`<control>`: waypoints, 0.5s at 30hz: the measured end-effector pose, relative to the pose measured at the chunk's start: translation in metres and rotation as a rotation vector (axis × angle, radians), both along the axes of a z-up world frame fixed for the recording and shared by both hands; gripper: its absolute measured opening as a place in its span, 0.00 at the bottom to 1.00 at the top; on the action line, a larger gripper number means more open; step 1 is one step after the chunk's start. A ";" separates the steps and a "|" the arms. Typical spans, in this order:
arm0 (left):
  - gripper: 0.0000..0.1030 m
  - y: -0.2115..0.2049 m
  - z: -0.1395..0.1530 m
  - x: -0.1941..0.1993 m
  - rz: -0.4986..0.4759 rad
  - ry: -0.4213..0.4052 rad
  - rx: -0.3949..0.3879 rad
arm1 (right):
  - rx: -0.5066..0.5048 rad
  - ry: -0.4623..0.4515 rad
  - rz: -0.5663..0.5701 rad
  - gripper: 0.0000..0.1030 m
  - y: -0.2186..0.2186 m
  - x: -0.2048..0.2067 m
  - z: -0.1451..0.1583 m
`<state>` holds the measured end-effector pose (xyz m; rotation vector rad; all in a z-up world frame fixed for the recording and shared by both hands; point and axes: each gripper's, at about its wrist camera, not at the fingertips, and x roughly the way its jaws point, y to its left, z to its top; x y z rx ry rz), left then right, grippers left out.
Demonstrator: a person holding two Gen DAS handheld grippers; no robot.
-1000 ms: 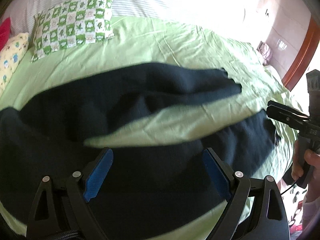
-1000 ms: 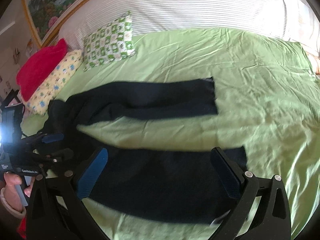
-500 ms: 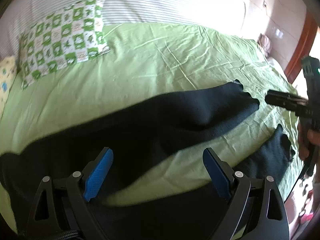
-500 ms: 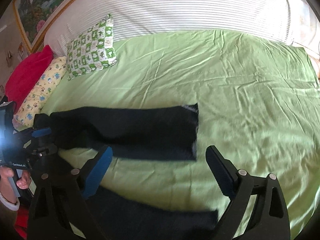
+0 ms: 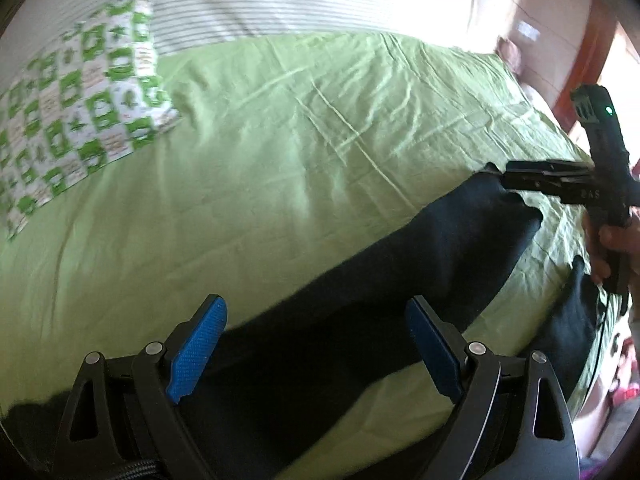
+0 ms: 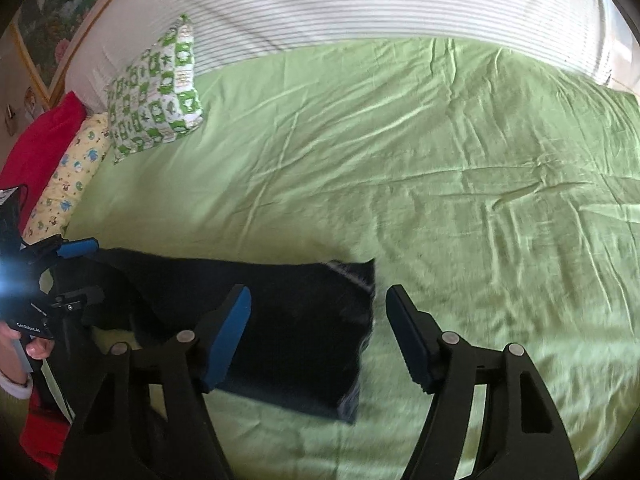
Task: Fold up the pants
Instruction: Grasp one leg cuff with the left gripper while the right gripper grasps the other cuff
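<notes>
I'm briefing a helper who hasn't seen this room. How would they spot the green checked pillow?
Start at the green bed sheet and follow it up to the striped bedding along its far edge. The checked pillow lies there near the left corner. Unlike the yellow pillow and red cushion beside it, it has green and white squares.

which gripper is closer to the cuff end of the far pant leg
Right. The right gripper hangs open right over the cuff, while the left gripper is open over the pants' upper part, toward the waist end.
</notes>
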<state>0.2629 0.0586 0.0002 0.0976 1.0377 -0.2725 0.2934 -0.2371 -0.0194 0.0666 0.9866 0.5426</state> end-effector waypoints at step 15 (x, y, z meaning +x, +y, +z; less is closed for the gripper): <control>0.12 -0.012 -0.017 -0.010 -0.093 0.136 -0.037 | 0.133 0.057 0.018 0.15 -0.011 0.010 -0.008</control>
